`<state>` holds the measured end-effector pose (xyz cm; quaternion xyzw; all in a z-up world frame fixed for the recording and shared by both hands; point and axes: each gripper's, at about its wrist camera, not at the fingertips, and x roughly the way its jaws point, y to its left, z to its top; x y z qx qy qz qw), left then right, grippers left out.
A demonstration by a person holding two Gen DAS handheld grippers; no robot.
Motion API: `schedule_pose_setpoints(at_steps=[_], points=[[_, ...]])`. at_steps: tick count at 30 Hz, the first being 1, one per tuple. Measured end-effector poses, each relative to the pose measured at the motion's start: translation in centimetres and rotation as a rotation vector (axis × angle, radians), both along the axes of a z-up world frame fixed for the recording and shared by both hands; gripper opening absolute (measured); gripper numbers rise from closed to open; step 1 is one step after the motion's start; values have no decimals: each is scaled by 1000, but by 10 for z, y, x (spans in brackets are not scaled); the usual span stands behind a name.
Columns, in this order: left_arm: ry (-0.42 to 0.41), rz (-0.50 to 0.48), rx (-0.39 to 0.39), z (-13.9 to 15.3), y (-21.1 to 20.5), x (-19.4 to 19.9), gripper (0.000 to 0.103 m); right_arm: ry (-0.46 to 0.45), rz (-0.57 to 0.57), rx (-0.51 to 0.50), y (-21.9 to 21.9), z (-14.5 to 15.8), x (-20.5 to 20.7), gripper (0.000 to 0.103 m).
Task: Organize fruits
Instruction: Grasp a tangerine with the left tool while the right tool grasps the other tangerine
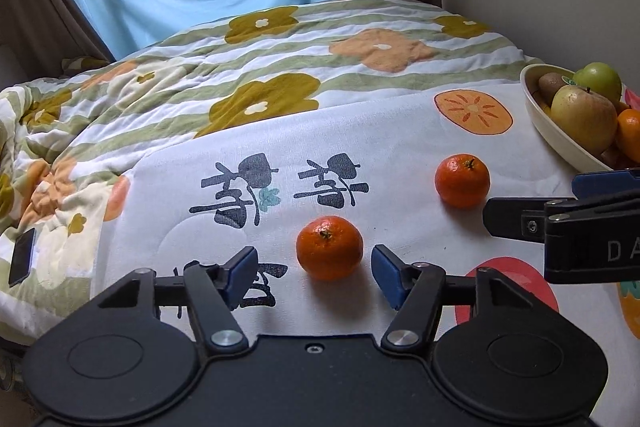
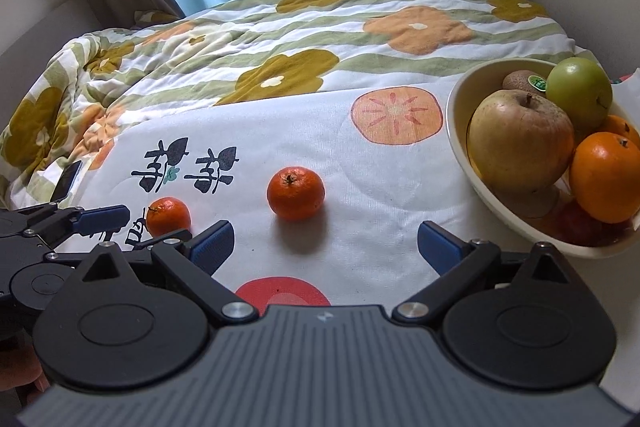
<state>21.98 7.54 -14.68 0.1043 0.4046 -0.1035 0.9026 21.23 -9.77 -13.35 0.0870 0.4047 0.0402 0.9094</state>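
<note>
- The left gripper (image 1: 314, 273) sits low over the printed cloth (image 1: 400, 131) with its blue pads spread wide, one to each side of the near mandarin (image 1: 329, 247). Neither pad touches the fruit yet. It looks lined up to close on it, which I take to be the step in hand.
- The right gripper (image 2: 326, 247) is also spread wide and holds nothing. It points at the open cloth between the far mandarin (image 2: 295, 192) and the bowl (image 2: 460, 131), probably waiting its turn on that second fruit.
- The quilt (image 1: 260, 67), with its big flowers, covers the bed behind; the cloth is laid flat over its near end, apparently to give a smooth working surface.
- The bowl stands at the right edge of the cloth, tilted toward us in the right wrist view, and is clearly the place where the fruit is being gathered.
- Inside it, the yellow apple (image 2: 520, 141) lies in front, the green apple (image 2: 579, 93) behind it, an orange (image 2: 606, 177) to the right and a kiwi (image 2: 524, 81) at the back.
- Both mandarins lie loose on the cloth, well apart from each other and outside the bowl, so the sorting seems partly done.
- A phone (image 1: 22, 257) lies on the quilt at the far left, out of the way.
</note>
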Motion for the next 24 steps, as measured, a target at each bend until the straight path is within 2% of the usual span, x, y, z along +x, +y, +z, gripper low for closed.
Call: schedule_pose_setpoints(at_steps=[2,4,8,14,19,24], points=[[11,-15,-7,-3,-1,3,56,3,0,-4,2,-2,3,103],[18,-25,-20,-5,-1,4,42,6,5,-9,5,-4,6,103],[13,-40,-24,-5,-2,5,41,12,20,-33,11,-8,10,103],[17,-42,-15,-5,1,5,41,33,39,-38,19,-15,18,85],[21,-34,-8,-5,6,3,41,27,46,-52,22,-18,24,80],[22,-22,2,-4,11,0,41,10,56,-81,27,-19,31,70]])
